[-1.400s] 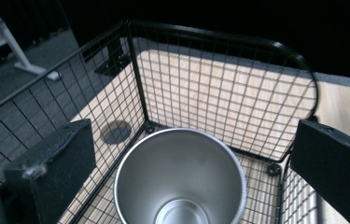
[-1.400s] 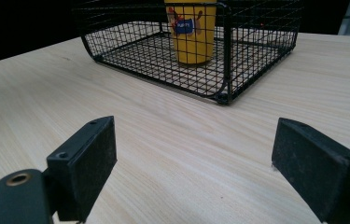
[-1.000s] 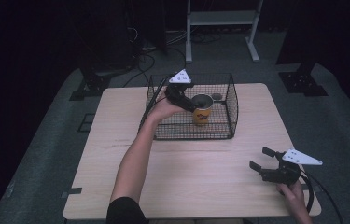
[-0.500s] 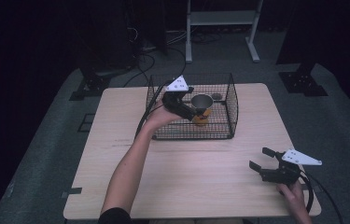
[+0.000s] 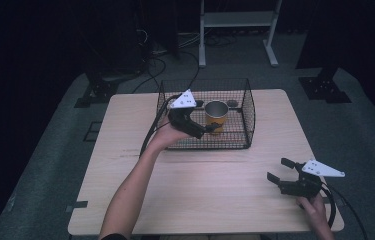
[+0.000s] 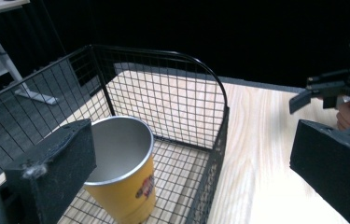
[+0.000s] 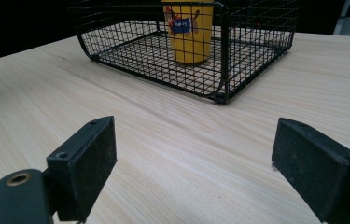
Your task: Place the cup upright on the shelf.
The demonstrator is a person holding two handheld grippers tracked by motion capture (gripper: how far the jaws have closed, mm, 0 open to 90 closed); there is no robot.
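Cup sat upright inside the basket, frame center. Left gripper was open beside it, right gripper open, idle lower right. Looked basically done.

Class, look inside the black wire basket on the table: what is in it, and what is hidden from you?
A yellow cup with a metal interior stands upright in the wire basket. The left tongs hang open beside it. The cup's bottom inside cannot be seen.

Left claw beside basketed cup
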